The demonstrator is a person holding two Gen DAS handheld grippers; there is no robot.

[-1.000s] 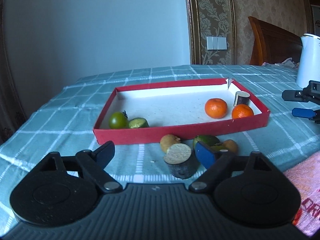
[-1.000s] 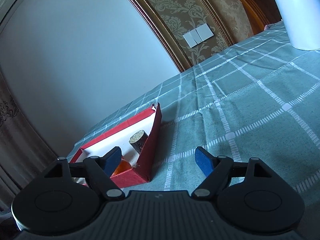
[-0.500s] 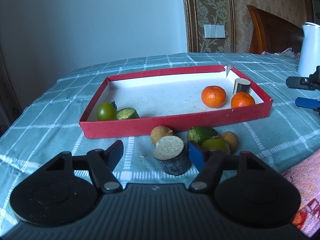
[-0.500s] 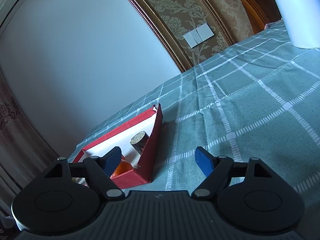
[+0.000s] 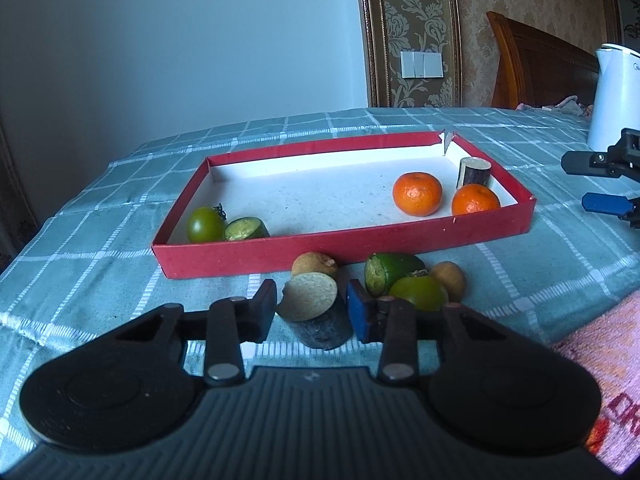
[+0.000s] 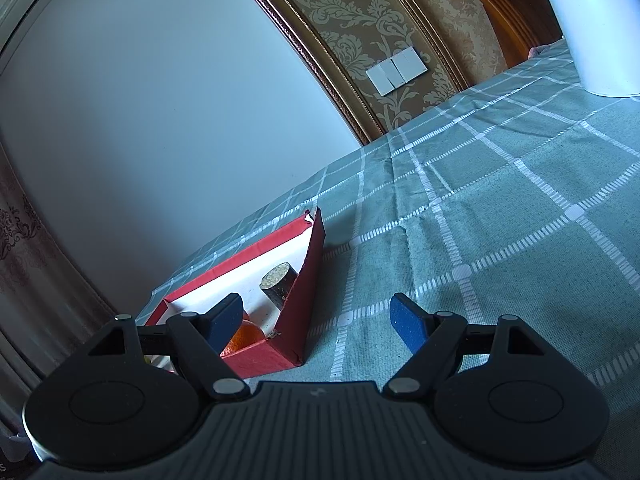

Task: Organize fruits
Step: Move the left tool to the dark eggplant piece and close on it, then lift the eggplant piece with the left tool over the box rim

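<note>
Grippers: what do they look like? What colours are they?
Both look alike. The left gripper and the right gripper are black plastic with two round discs, a ribbed middle, silver rivets and blue pads on the fingertips. No cables or sleeves show.

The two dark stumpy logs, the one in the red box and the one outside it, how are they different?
The log in the box stands upright in the far right corner; the outside log leans, its pale cut face tipped toward the camera.

The box log is untouched beside an orange; the outside log sits between the left hand-held gripper fingers on the cloth.

Both have dark bark and a pale cut top.
</note>
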